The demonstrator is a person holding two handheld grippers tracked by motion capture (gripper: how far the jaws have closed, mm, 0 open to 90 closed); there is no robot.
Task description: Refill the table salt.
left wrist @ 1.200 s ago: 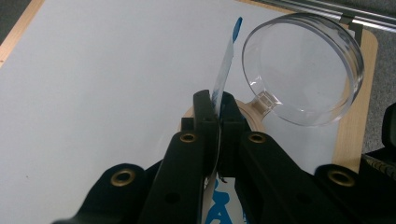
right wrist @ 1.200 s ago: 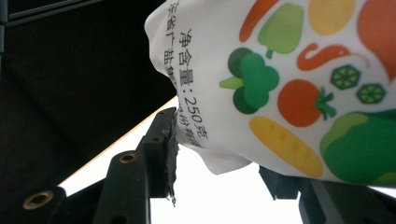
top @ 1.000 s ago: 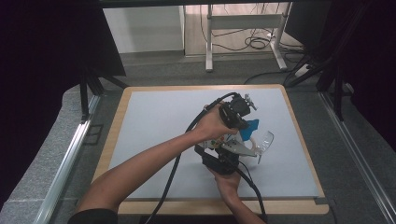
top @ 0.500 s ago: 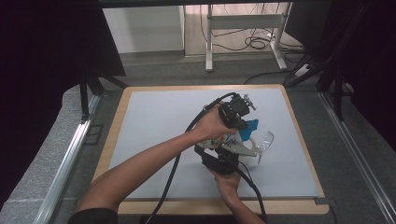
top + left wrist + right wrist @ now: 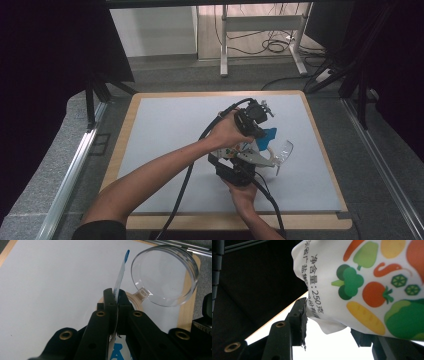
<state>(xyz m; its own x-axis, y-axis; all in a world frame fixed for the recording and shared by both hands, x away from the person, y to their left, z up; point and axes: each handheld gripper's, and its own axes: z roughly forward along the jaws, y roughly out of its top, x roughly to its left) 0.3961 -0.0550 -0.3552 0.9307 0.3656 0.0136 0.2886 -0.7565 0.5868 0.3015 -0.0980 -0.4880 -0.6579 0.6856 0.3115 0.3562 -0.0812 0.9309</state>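
Observation:
A white bag (image 5: pixel 239 150) printed with vegetables (image 5: pixel 367 285) is held up over the white mat (image 5: pixel 165 130) between both grippers. My left gripper (image 5: pixel 261 131) (image 5: pixel 115 296) is shut on the bag's thin blue-tipped top edge (image 5: pixel 120 275). From below, my right gripper (image 5: pixel 241 161) (image 5: pixel 330 323) is shut on the bag's lower body, one jaw against its side and the other half hidden behind it. A clear round cup with a tab handle (image 5: pixel 284 150) (image 5: pixel 165 275) lies on the mat just beyond the bag, beside a pale ring (image 5: pixel 136 301).
The mat lies on a wooden-edged table (image 5: pixel 125 125). Black cables trail from both grippers toward the near edge (image 5: pixel 185 190). Metal rails (image 5: pixel 75 165) run along both sides, and a stand with floor cables (image 5: pixel 260 30) is beyond the far edge.

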